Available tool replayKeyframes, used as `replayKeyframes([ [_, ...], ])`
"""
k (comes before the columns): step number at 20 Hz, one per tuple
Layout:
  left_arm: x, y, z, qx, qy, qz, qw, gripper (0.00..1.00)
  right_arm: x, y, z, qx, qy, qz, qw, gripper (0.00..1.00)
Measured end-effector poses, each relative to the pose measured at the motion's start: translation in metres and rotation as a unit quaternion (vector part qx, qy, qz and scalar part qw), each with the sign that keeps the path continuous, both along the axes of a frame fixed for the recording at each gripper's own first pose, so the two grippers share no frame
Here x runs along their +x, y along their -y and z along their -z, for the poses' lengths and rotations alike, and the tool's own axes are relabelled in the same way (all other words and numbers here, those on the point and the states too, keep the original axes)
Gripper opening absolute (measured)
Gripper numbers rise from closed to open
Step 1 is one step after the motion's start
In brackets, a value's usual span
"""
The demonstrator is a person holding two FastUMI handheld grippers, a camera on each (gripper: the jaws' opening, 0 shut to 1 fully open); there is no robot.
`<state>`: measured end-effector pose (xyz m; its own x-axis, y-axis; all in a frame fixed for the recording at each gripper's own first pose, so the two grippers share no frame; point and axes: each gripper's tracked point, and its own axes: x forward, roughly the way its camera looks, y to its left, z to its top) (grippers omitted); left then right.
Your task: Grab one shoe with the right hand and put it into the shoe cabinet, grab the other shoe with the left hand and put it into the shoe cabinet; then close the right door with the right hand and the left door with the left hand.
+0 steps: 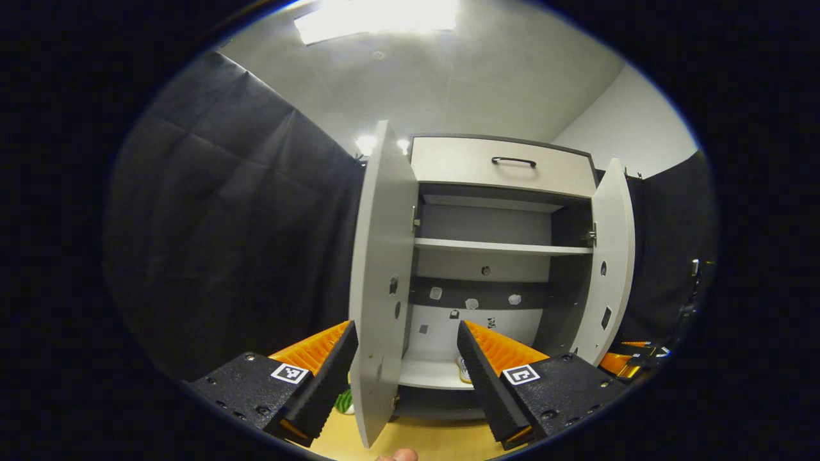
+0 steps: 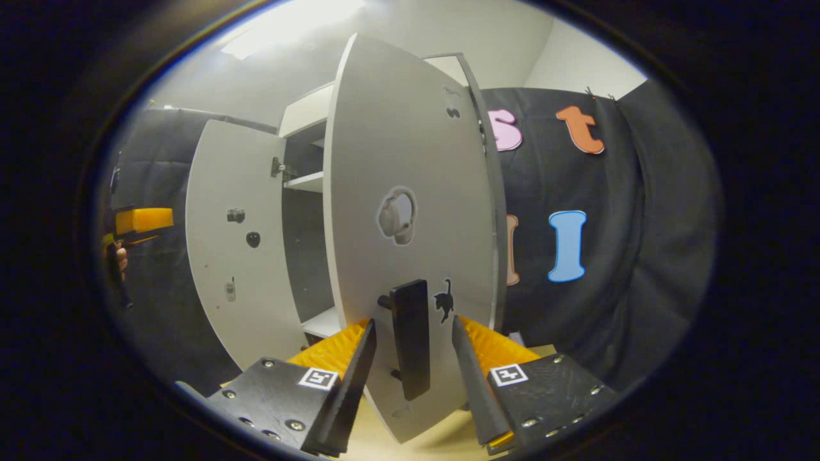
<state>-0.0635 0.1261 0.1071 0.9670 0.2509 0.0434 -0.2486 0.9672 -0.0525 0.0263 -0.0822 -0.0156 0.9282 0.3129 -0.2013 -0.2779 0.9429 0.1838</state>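
**Both doors open, right claw at the door handle**

In the right gripper view our right claw point(image 2: 410, 358) has its fingers spread either side of the black handle point(image 2: 410, 339) on the right door point(image 2: 410, 192), not yet pressing on it as far as we can tell. The left door point(image 2: 234, 237) stands open beyond, with the other gripper point(image 2: 138, 221) and a hand far left.

In the left gripper view our left claw point(image 1: 407, 365) is open and holds nothing, straddling the edge of the left door point(image 1: 384, 269). The shoe cabinet point(image 1: 500, 256) is open; one shoe point(image 1: 464, 369) sits on the bottom shelf point(image 1: 429, 374), partly hidden by a finger. Something greenish point(image 1: 344, 401) lies low by the door; we cannot tell if it's the second shoe.

We judge the closing step is next. Risks: the right claw slips off the narrow handle if it pushes off-centre; the left door swings onto a left finger; a shoe sticking out past the shelf blocks the doors.
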Motion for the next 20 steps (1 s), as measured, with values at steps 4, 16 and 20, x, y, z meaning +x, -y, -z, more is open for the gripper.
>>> replayKeyframes([
  [4, -0.013, -0.035, 0.006, 0.004, -0.003, -0.043, 0.999, 0.94, 0.015, -0.033, 0.002, 0.012, -0.008, -0.018, 1.0, 0.72],
  [16, 0.001, -0.106, 0.086, -0.066, -0.075, -0.068, 0.993, 0.95, 0.026, -0.057, -0.005, 0.013, -0.003, -0.007, 1.0, 0.67],
  [20, 0.014, -0.118, 0.111, -0.08, -0.1, -0.061, 0.99, 0.95, 0.029, -0.048, -0.005, 0.004, -0.002, 0.01, 1.0, 0.72],
])
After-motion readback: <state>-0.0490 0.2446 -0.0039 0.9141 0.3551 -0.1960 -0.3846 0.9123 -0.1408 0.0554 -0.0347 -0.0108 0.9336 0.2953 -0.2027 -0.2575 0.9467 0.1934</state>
